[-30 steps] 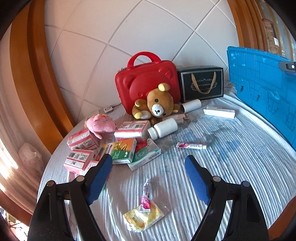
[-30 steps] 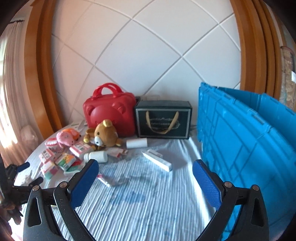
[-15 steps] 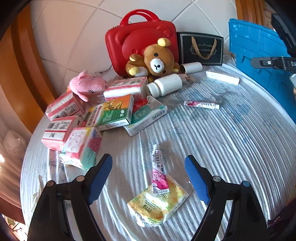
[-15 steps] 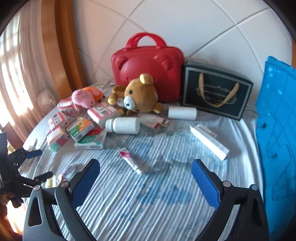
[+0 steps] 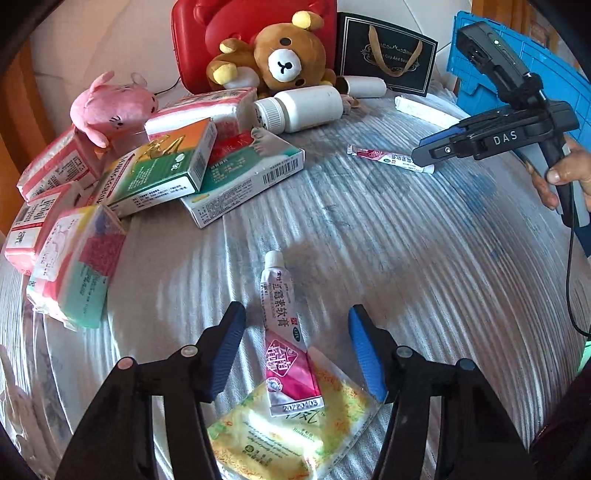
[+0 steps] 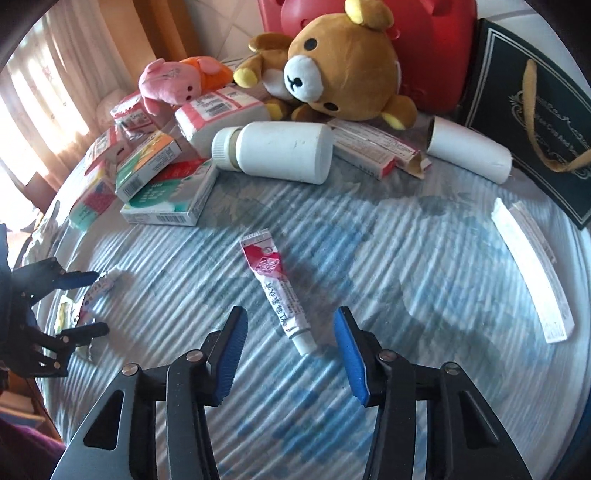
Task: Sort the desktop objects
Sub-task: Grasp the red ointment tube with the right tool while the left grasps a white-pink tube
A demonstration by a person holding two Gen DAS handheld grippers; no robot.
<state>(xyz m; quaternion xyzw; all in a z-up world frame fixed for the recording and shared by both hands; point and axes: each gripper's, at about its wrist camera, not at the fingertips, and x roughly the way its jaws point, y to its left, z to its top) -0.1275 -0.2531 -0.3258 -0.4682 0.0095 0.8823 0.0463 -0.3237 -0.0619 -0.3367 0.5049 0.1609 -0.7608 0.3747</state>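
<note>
- On the striped-cloth table (image 5: 424, 258), the pink-and-white ointment tube (image 5: 282, 332) lies with its crimped end on the yellow sachet (image 5: 288, 435).
- Stacked cardboard medicine boxes (image 5: 159, 173) sit at 10 o'clock from it.
- The white plastic bottle (image 5: 303, 107) lies at 12 o'clock, before the brown plush bear (image 5: 280, 59).

**Plush, plastic and printed card on a ribbed cloth**

The tabletop (image 6: 424, 258) wears a ribbed, faintly shiny cloth. At twelve o'clock the brown bear (image 6: 332, 62) and the pink toy (image 5: 110, 107) are fuzzy plush; behind them the red case (image 5: 207, 33) is glossy moulded plastic. The white bottle (image 6: 280, 151) looks matt plastic. The medicine boxes (image 5: 162, 166) are smooth printed card. The yellow sachet (image 5: 288, 435) is shiny film.
</note>
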